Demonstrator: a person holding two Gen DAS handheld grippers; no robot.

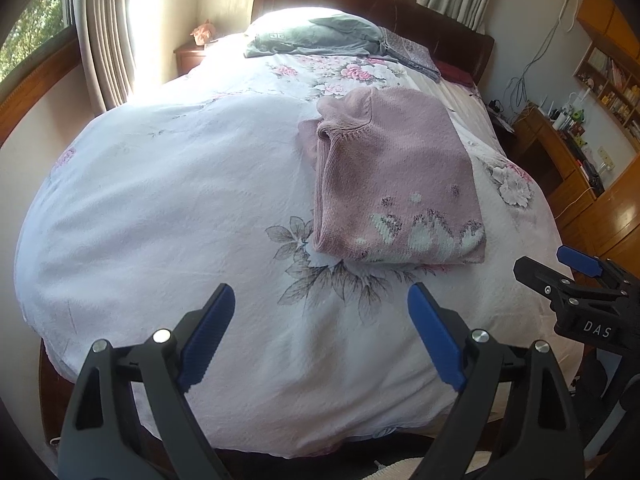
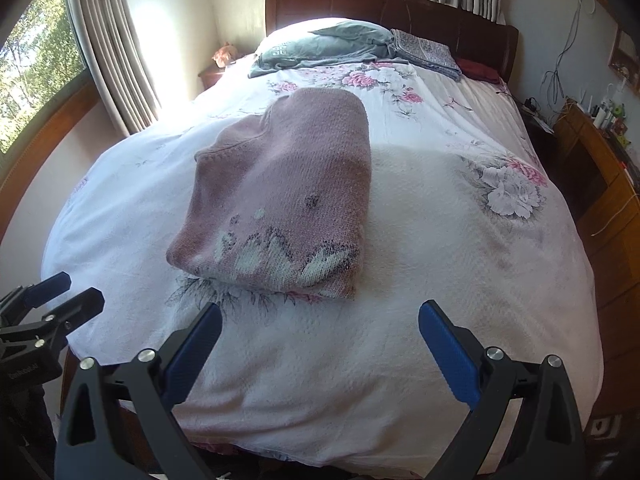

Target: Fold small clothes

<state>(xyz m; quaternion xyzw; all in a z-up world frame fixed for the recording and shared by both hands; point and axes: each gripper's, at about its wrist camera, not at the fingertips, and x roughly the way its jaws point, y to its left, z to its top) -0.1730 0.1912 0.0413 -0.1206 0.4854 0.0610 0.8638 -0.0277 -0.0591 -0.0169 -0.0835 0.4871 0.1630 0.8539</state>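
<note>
A bed (image 1: 160,200) under a white floral quilt fills both views, with a grey pillow (image 2: 320,46) at its headboard. A folded pink sweater (image 2: 280,204) lies flat near the foot edge. The left gripper (image 1: 320,332) and right gripper (image 2: 320,344) hang wide open and empty, short of the sweater.

Strong daylight from the window (image 2: 36,60) (left of the bed (image 2: 440,240)) blows out the bed's near-window side; its opposite side lies shaded; fisheye bending darkens the corners.
</note>
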